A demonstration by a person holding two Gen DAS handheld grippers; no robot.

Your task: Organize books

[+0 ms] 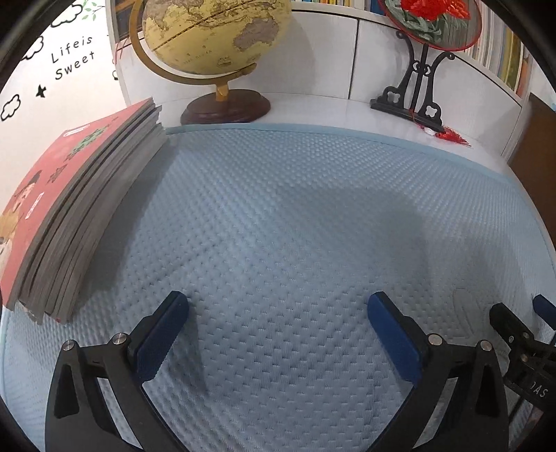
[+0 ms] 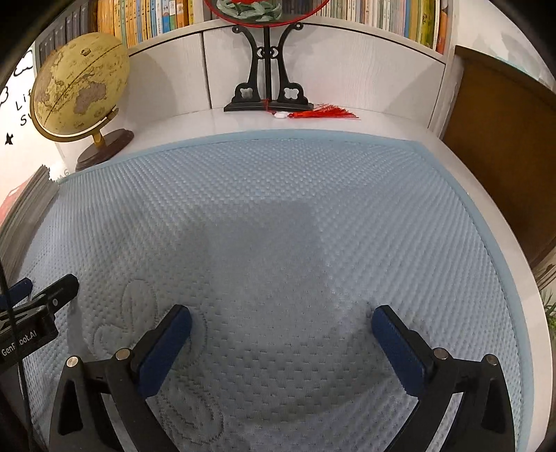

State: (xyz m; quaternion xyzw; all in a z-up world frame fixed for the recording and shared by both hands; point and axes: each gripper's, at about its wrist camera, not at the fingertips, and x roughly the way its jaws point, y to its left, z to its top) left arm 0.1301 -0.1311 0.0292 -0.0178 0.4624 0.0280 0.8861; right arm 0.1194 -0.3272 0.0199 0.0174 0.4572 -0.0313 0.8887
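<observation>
Left gripper (image 1: 278, 304) stood with jaws spread wide, nothing between them; black plastic arms with round metal pins, each finger faced with a flat dark-blue ribbed pad (image 1: 163, 333); both tips hung low over the mat. Right gripper (image 2: 281, 316) the same build, jaws likewise spread wide and empty; its pads (image 2: 396, 351) over a stitched leaf-like motif in the fabric.

Mat (image 1: 295, 226) pale blue, quilted, dimpled all over in a regular raised weave, with a smooth lighter border; it covered most of a glossy white desk (image 1: 312, 107); soft grey shadows lay across its middle.

Stack of books (image 1: 69, 208) lay flat at the mat's left edge, well apart from the left gripper's tips; thin paperbacks, grey page edges fanned slightly, top cover red with cartoon figures; in the right wrist view only a sliver of the stack showed at the far left.

Behind the mat: a globe (image 1: 215, 34), tan antique-style map, brass arc, round dark wooden base, just behind the stack's far end; a round embroidered fan (image 1: 431, 21), red flowers within a red rim, on a black carved stand with a red tassel (image 2: 326, 113) trailing on the desk.

Back panel white woodgrain; shelf above packed with upright book spines (image 2: 156, 17); wall at left carried cloud and star decals.
</observation>
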